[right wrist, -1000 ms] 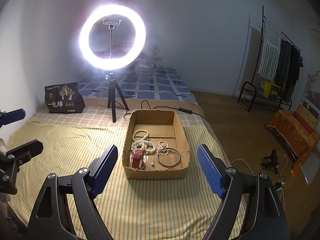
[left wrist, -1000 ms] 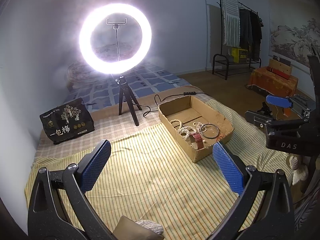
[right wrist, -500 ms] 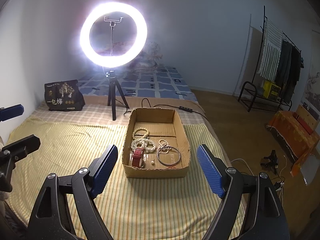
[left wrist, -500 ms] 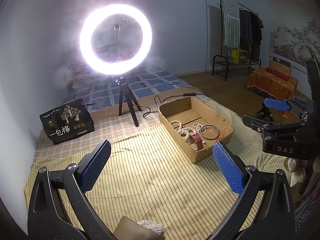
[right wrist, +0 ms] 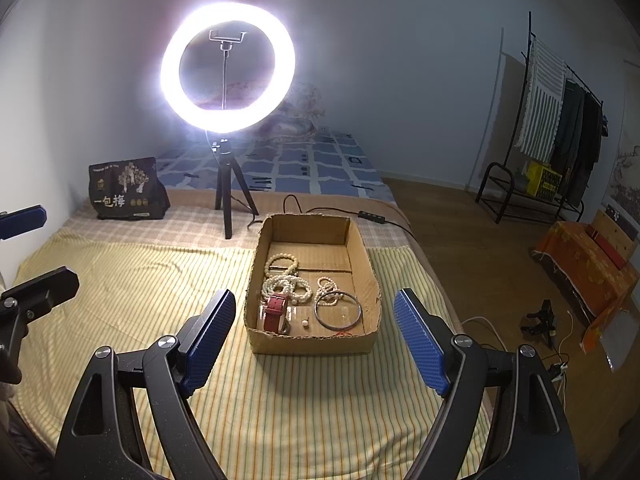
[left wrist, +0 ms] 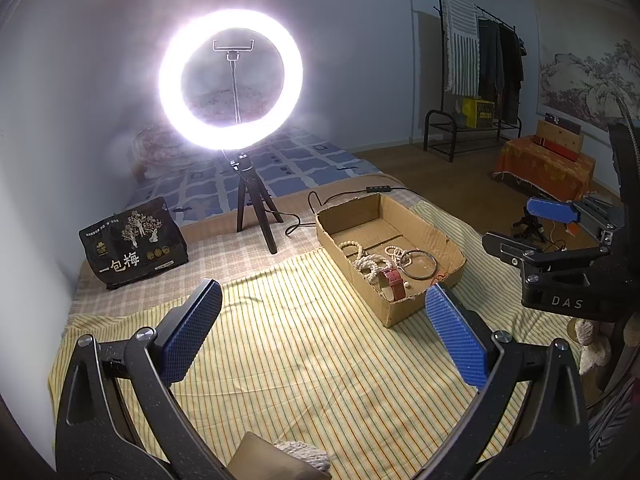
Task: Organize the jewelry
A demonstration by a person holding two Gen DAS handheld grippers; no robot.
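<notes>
Resting on a bed spread with a yellow striped cloth (right wrist: pixel 160 280), an open cardboard box (right wrist: pixel 362 248) holds all the jewelry in view. Inside it: white bead bracelets (right wrist: pixel 286 284) in a loose heap toward the left wall, a red-strap wristwatch (right wrist: pixel 275 312) at the near left corner touching the beads, a plain metal bangle (right wrist: pixel 338 311) flat on the floor to the right, and one loose bead (right wrist: pixel 305 323) between watch and bangle. A smaller bead strand overlaps the bangle's far edge.

Left hand-held gripper (left wrist: pixel 324 328): jaws spread wide, nothing between the blue pads, held above bare cloth, box ahead and to its right. Right hand-held gripper (right wrist: pixel 316 336): jaws likewise wide, nothing gripped, the box's near wall framed between its pads; it touches neither box nor jewelry.

Writing: white letters "DAS" on the right gripper's body as seen from the left wrist view. A black bag (left wrist: pixel 134 242) at the far left of the bed reads "一包梅" in large white characters under a tree motif; the smaller print and round emblems are too fine to read.

A lit ring light (right wrist: pixel 228 68) on a black tripod (right wrist: pixel 230 188) stands behind the box, an empty phone clamp at its centre. Its cable (right wrist: pixel 380 220) with an inline switch trails off the bed's right side. A yellow crate on the clothes rack (right wrist: pixel 560 120) possibly carries print, not legible.
</notes>
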